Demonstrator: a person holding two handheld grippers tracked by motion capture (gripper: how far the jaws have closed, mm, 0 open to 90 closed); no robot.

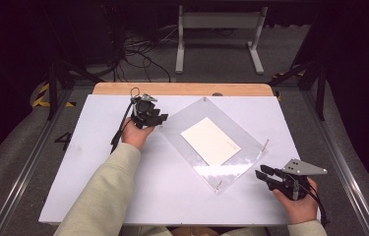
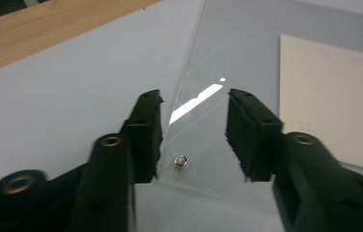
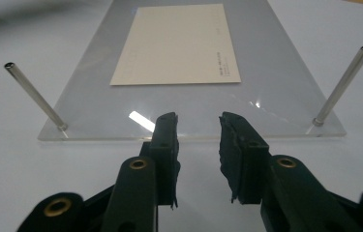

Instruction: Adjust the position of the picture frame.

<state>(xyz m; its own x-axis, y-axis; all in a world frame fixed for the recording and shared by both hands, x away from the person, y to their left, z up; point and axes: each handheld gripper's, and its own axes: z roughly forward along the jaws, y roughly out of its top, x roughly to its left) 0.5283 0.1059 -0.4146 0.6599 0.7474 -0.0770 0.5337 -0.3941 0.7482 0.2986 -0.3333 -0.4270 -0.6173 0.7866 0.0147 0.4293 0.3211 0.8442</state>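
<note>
Acrylic sheet [image 1: 206, 142]: stiff, slick, scratch-prone (card [image 1: 210, 140] loose on top). Best pinched at edges. Left gripper [image 2: 194, 135] straddling corner, unclamped; right gripper [image 3: 197, 145] released, empty.

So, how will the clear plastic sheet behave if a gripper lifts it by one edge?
The clear plastic sheet looks flat and thick-edged, so probably stiff. Its glossy surface may slip between pads. The card lying loose on it would likely slide off when tilted.
</note>
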